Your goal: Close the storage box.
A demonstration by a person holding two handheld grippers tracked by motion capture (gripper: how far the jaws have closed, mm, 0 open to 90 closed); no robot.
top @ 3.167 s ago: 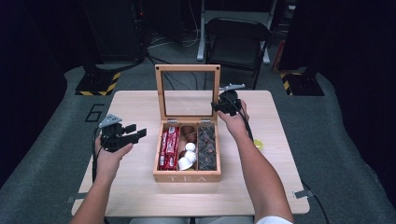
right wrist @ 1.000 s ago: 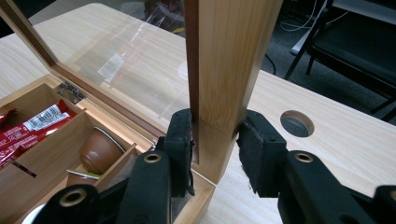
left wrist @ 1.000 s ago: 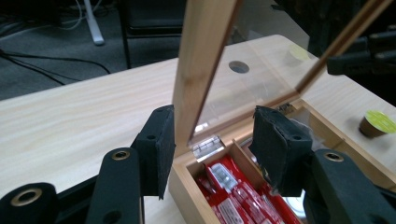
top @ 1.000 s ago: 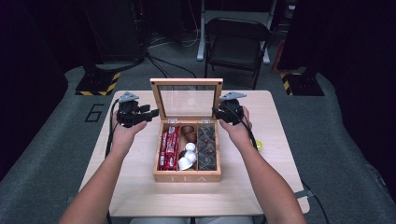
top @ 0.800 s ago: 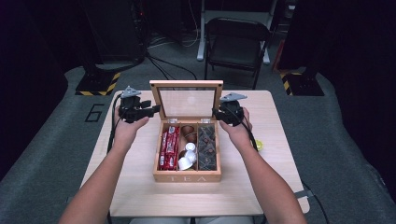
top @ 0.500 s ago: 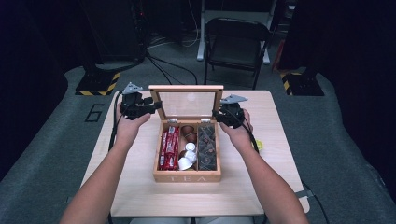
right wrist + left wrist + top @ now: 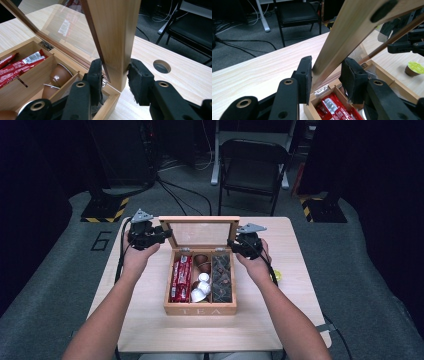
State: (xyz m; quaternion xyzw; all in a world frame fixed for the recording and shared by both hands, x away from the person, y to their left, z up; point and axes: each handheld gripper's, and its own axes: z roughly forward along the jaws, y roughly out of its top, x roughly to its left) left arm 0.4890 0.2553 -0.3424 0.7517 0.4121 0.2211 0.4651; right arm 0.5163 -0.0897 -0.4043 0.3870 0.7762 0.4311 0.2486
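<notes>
Both tongs are on the lid of the tea box. Left tongs have just been closing on the lid's left frame edge; in the left gripper view the frame rail runs between the pads, left pad touching the wood, right pad just beside it — reads as clamped. Right tongs grip the lid's right frame edge low down, near the hinge corner; right gripper view shows both pads pressed on the wooden rail.

Lid is glass-paned in a wood frame, standing raised and tilted, hinged at the box's far wall. Box sits mid-table, "TEA" on its near wall.

Three compartments:
- left: red packets
- middle: brown capsules at the far end, white capsules at the near end
- right: dark sachets

One loose capsule with a yellow-green top sits on the table to the right of the box, near the right forearm. Round cable hole in the table beyond the box corner. Black chair on the floor behind the table.
</notes>
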